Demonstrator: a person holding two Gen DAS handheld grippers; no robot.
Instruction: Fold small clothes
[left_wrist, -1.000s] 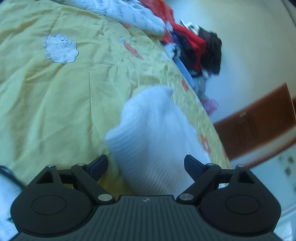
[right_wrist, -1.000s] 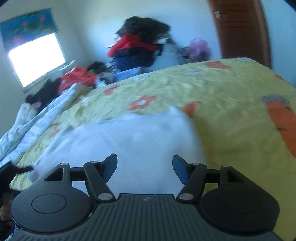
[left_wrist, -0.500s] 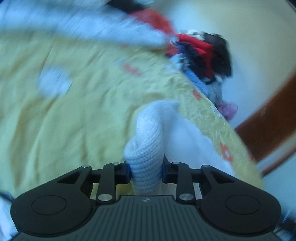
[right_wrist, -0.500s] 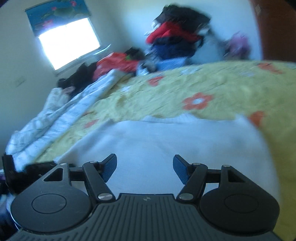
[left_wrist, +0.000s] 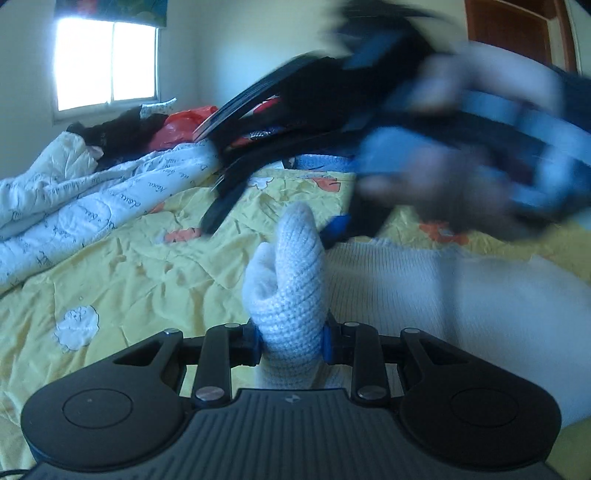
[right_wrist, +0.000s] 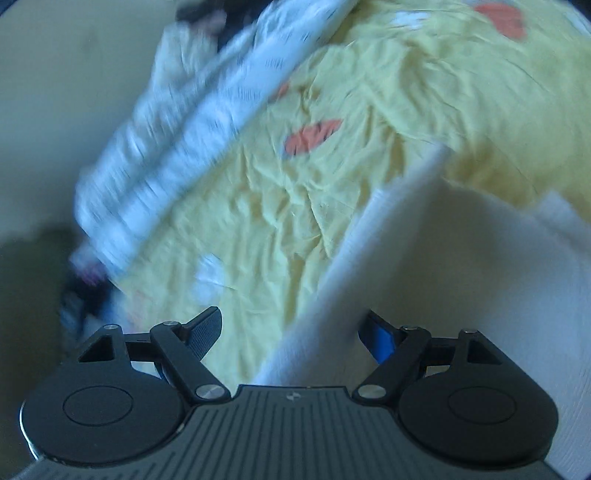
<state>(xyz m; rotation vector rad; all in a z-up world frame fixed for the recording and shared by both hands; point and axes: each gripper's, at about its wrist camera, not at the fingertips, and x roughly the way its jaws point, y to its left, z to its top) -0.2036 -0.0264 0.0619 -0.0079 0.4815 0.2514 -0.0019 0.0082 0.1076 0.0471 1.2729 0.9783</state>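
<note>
A white knit garment (left_wrist: 424, 291) lies on the yellow bed cover (left_wrist: 140, 273). My left gripper (left_wrist: 290, 341) is shut on a bunched corner of it, which stands up between the fingers. In the left wrist view the right gripper (left_wrist: 436, 155) shows as a dark, blurred shape above the garment's far side. In the right wrist view my right gripper (right_wrist: 295, 334) is open, and an edge of the white garment (right_wrist: 424, 266) runs between its fingers.
A white printed quilt (left_wrist: 85, 199) lies along the far left of the bed. Dark and red clothes (left_wrist: 147, 129) are piled behind it under the window (left_wrist: 107, 62). A brown door (left_wrist: 513, 26) stands at the far right.
My left gripper closed on the garment's corner and has turned to face the window. My right gripper stayed open and swung down and left over the garment's edge; both views are motion-blurred.
</note>
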